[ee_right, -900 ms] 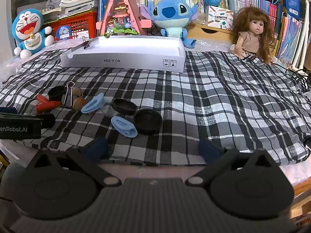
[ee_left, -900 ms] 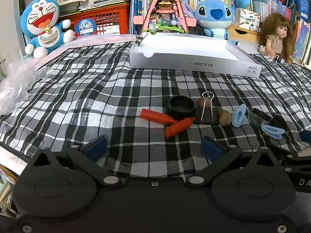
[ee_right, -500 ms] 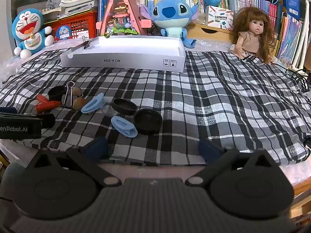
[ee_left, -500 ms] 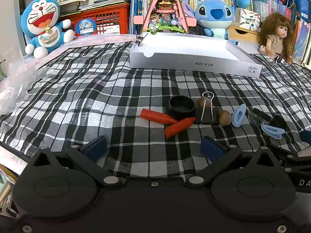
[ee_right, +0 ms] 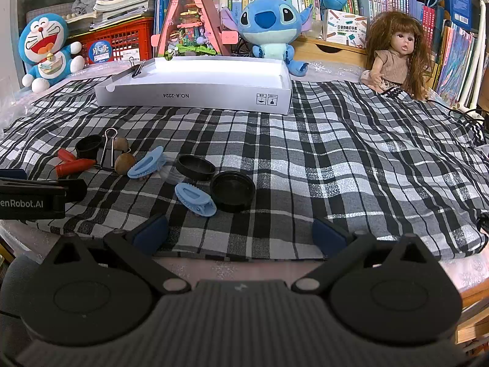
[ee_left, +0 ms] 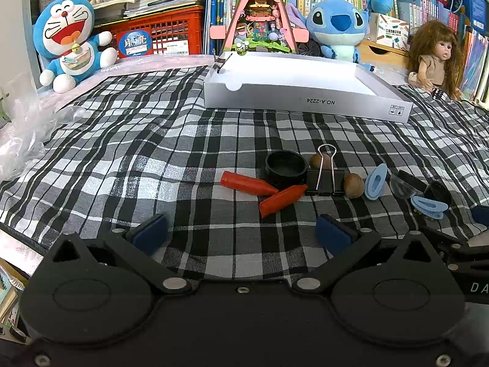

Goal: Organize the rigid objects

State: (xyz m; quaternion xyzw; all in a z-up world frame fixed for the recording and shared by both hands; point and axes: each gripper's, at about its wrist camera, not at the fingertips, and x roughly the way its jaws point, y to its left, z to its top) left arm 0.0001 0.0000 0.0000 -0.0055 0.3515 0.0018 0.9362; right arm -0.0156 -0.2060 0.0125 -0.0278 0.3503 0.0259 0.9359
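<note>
Small items lie on the checked cloth [ee_left: 152,159]: two red caps [ee_left: 244,183], a black round lid [ee_left: 285,166], a black binder clip [ee_left: 324,177], two brown nuts [ee_left: 354,185] and blue clips [ee_left: 376,181]. The right wrist view shows the same group, with blue clips [ee_right: 195,198] and black lids [ee_right: 233,190] nearest. A white box [ee_left: 305,85] lies beyond them, a binder clip [ee_right: 136,68] on its left corner. My left gripper [ee_left: 241,232] is open and empty, just short of the red caps. My right gripper [ee_right: 238,234] is open and empty, near the cloth's front edge.
A Doraemon plush [ee_left: 68,42], a Stitch plush [ee_left: 334,27], a triangular toy house [ee_left: 259,15] and a doll [ee_left: 434,58] stand behind the box before bookshelves. Crumpled plastic [ee_left: 21,134] lies at the left. A cable [ee_right: 470,113] trails at the far right.
</note>
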